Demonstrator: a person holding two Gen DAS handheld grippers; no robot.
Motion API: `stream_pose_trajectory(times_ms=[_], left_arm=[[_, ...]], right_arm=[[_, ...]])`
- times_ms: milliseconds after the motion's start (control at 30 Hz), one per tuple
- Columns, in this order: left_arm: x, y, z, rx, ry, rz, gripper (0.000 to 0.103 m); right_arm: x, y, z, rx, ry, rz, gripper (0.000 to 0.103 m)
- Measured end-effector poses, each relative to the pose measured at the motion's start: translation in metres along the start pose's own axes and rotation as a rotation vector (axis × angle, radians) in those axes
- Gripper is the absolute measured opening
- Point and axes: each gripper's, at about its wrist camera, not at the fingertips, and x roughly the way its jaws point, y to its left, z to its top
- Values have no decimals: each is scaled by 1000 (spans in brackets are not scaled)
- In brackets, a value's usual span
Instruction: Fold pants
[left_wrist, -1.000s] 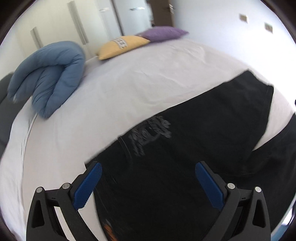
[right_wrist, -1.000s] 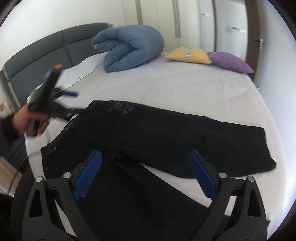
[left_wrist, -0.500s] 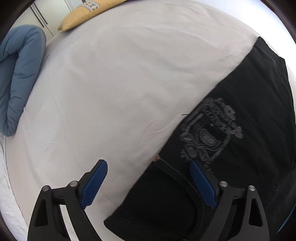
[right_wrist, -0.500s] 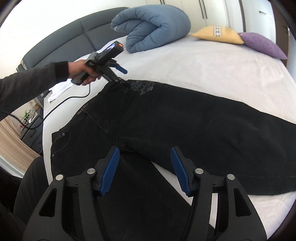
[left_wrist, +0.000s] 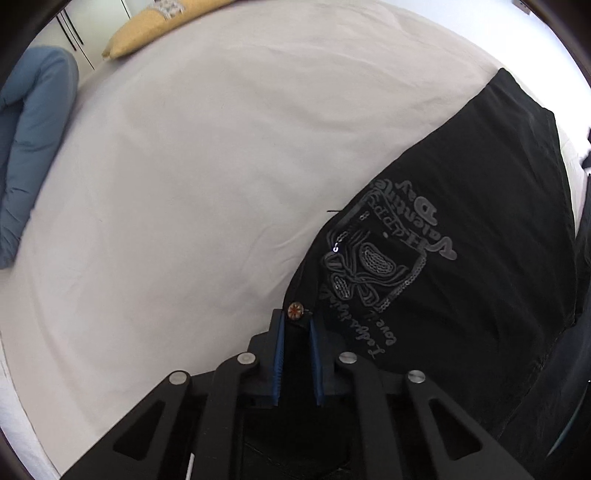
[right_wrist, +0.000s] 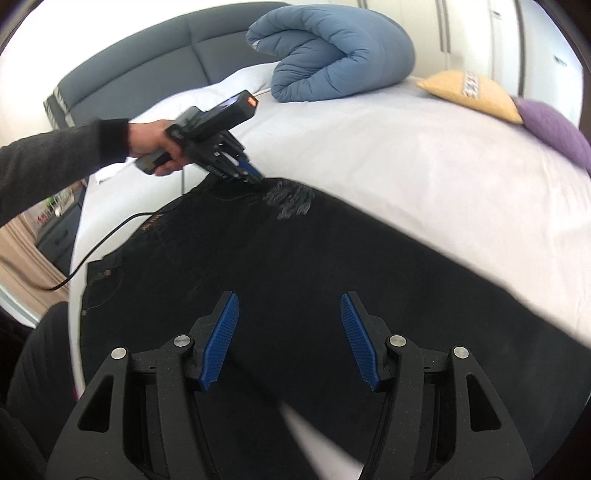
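- Between the left gripper's (left_wrist: 296, 325) blue pads sat the waistband corner of the black pants (left_wrist: 461, 258); the jaws had just been closing and were clamped on the cloth, right by one metal button (left_wrist: 295, 309).
- Right gripper (right_wrist: 290, 321) hovered over the pants half spread, nothing between its pads.
- Embroidery (left_wrist: 384, 266) beside the clamp read upside down, "Valentine Day" as far as I could tell.
- Pants lay flat on the white bed (left_wrist: 184, 184).
- Only the right view showed the hand (right_wrist: 155, 147), one blue duvet roll (right_wrist: 332, 51), two pillows: yellow (right_wrist: 472, 92) and purple (right_wrist: 554, 129).
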Motion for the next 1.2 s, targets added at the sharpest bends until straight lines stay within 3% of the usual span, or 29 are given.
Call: stream_pose_trajectory(times_ms=[67,233,533,667,800,900,1033,1200], left_arm=[[-14,-6,-7,1,-49,26,10],[-50,-25,-28,24,-149,74,9],[-65,-57,-48,86,-215,107,9],[-66,-52,-56,75,-227,102,8],[-68,-59,-59,79,-234,101,7],[-71,-64,-61,97,-233,105,7],[-80,-75,-70,113,-240,117,7],[-93,-98,-87,176,-243,148,6]], right_arm=[[11,-5,19,-24,20,-11,48],[43,-7,66,-148,58,-48,47],[107,16,117,-331,174,-50,45],[136,14,118,-353,267,-80,24],[138,8,118,-314,282,-71,7],[128,9,114,-314,278,-63,4],[108,26,107,-411,270,-82,4],[92,78,88,-739,307,-199,3]])
